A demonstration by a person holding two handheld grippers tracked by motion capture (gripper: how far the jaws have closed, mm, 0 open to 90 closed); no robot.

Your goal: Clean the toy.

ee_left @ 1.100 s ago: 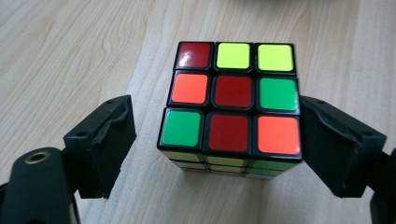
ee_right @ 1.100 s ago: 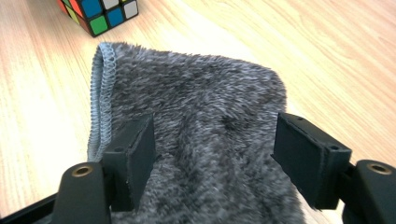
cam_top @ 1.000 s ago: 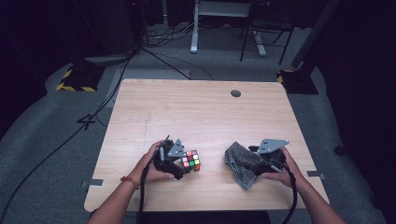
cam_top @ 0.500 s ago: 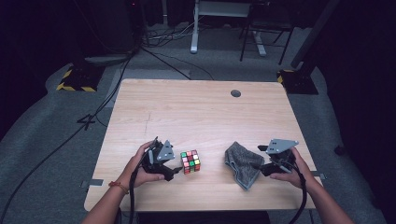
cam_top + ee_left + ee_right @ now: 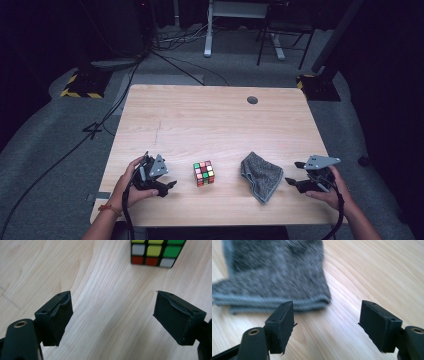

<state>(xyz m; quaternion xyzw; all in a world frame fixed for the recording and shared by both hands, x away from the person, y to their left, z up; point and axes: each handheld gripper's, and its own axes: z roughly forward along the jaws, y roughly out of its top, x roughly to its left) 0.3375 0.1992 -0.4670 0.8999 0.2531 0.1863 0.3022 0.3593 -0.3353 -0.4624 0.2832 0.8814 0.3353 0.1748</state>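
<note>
While both my left gripper [image 5: 167,186] and right gripper [image 5: 291,182] sit empty with jaws apart, lower-centre cube [image 5: 203,173] and cloth [image 5: 261,176] between them, a careless sideways reach could shove either away.

Both hands have drawn outward and apart along the near part of the surface. A second ago the left claw [image 5: 167,186] was right against the puzzle cube [image 5: 203,173]; now it sits clear of it, with bare wood between its tips and the cube. The right claw [image 5: 291,181] was on the grey cloth [image 5: 261,176] a second ago; it has pulled off to the right edge of the surface, and the cloth, bunched and raised before, now lies flatter and apart from the claw.
</note>
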